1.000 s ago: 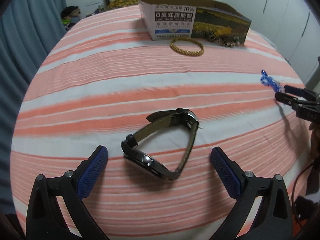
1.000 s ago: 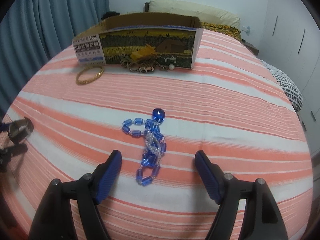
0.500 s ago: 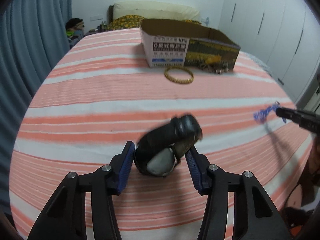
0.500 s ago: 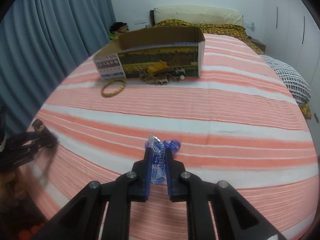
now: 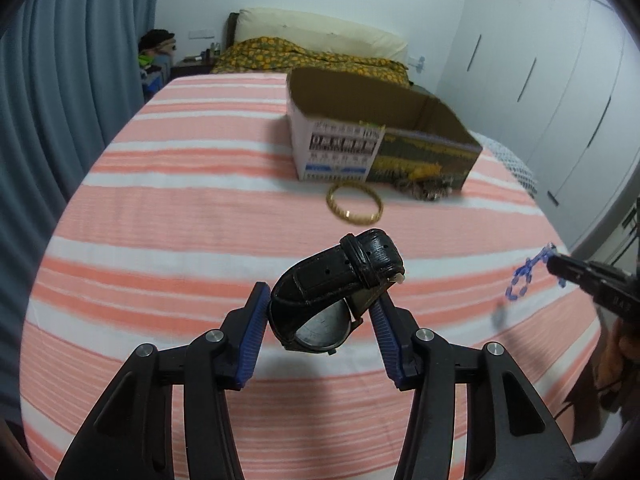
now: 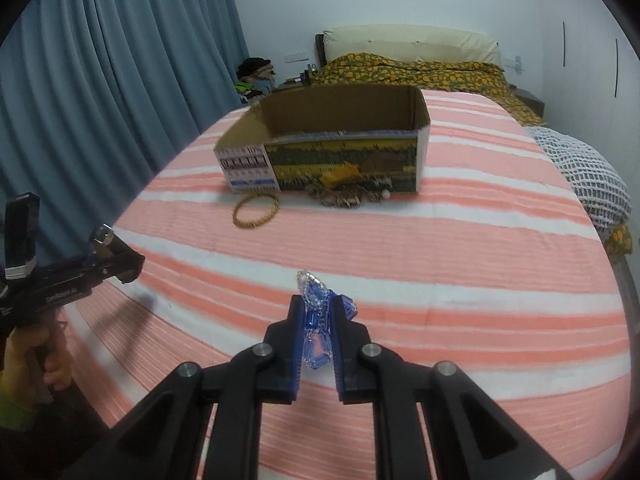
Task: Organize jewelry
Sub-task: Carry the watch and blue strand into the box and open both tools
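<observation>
Between the left pads: the left gripper (image 5: 320, 330) clenches a watch (image 5: 336, 300), blue ribbed pads pressing its case and strap from both sides.
Left change: a second ago the pads stood wide around the watch lying on the bed; they have since closed on it and the watch now hangs clear of the sheet (image 5: 180, 220).
Between the right pads: the right gripper (image 6: 317, 330) is pinched tight on a bead necklace (image 6: 316, 320), most of the strand bunched between the pads, a clear bead poking out at the tips.
Right change: a second ago the beads lay loose on the sheet between open pads; now they are caught and lifted, and in the left view a blue loop dangles at the far right.
Meaning: both pieces are picked up, so I judge the next leg is the carry to the box (image 6: 340, 136) at the far side.
Watch: black leather strap, stitched and punched, curled in a loop; round metal case, dial tilted down.
Necklace: translucent blue and clear faceted beads, limp, likely to swing.
Bangle: a gold bangle (image 6: 256, 210), rigid textured ring, flat on the sheet just near of the box's left corner.
Heap: a tangle of jewelry (image 6: 344, 196), brownish, against the box's near wall.
Box: open printed cardboard; contents cannot be told.
Sheet: soft, coral and white stripes.
</observation>
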A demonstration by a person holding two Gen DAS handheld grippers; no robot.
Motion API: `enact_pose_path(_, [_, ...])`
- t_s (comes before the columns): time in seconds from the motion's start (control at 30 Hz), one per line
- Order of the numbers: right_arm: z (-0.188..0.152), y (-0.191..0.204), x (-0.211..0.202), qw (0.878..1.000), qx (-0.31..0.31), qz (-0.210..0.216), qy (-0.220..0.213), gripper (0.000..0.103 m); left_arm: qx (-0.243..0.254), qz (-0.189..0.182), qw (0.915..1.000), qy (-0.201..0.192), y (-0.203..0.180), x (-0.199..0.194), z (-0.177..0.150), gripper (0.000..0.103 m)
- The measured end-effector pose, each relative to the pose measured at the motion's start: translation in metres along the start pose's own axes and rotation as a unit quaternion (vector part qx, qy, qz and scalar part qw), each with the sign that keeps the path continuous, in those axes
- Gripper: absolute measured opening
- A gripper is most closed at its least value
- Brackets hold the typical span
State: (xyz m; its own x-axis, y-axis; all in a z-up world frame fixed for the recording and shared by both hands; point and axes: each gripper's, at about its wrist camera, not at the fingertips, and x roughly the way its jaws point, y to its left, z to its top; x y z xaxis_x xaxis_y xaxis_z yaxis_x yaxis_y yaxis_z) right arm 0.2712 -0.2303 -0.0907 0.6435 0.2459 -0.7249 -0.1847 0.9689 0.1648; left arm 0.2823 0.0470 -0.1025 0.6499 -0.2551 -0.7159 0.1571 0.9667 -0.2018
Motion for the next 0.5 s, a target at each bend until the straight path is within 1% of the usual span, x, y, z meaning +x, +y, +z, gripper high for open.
enact_pose_path(0.1, [0.019,0.0,-0.002,1.0,-0.002,0.014,-0.007,0.013,-0.002,-0.009,0.9999,-0.007,-0.002,-0.002,0.021,0.051])
enact_pose_path(0.2, [0.044,0.003,-0.005,0.999,-0.012,0.024,-0.019,0.013,0.002,-0.017,0.9997,-0.018,-0.005,-0.004,0.048,0.051])
enact_pose_path(0.37, [0.101,0.005,-0.006,0.998,-0.026,0.036,-0.044,0.013,0.016,-0.025,0.9991,-0.031,-0.012,0.002,0.098,0.051])
enact_pose_path(0.4, [0.113,0.004,-0.004,0.998,-0.028,0.038,-0.048,0.012,0.022,-0.026,0.9989,-0.034,-0.015,0.006,0.113,0.051])
enact_pose_path(0.5, [0.146,0.002,0.005,0.997,-0.034,0.036,-0.058,0.013,0.028,-0.033,0.9984,-0.036,-0.019,0.022,0.145,0.051])
